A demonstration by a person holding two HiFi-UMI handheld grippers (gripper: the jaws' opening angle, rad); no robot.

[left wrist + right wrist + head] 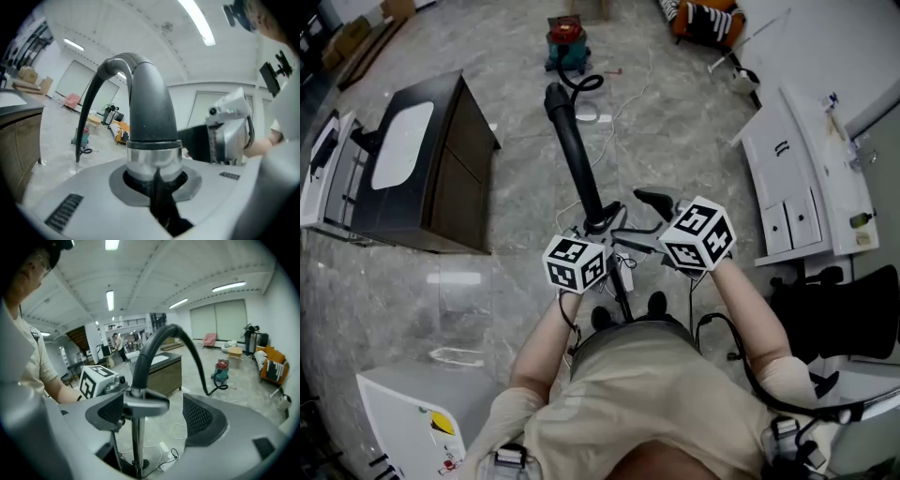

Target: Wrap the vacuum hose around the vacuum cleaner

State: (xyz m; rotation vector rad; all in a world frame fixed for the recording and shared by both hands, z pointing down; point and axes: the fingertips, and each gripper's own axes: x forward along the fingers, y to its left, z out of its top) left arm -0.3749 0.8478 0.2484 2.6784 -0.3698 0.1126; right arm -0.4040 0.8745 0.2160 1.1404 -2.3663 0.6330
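A black vacuum hose runs across the floor from the small red and teal vacuum cleaner at the far end up to my hands. In the left gripper view, the hose's curved black handle ends in a chrome collar, and my left gripper is shut on that collar. My right gripper stands wide open beside it. The thin metal tube hangs between the right gripper's two black pads, touching neither. Both grippers sit close together in the head view, the left gripper and the right gripper.
A dark cabinet with a white basin top stands to the left. White cabinet panels and a black office chair are on the right. A white appliance is at lower left. Loose cables lie on the marble floor.
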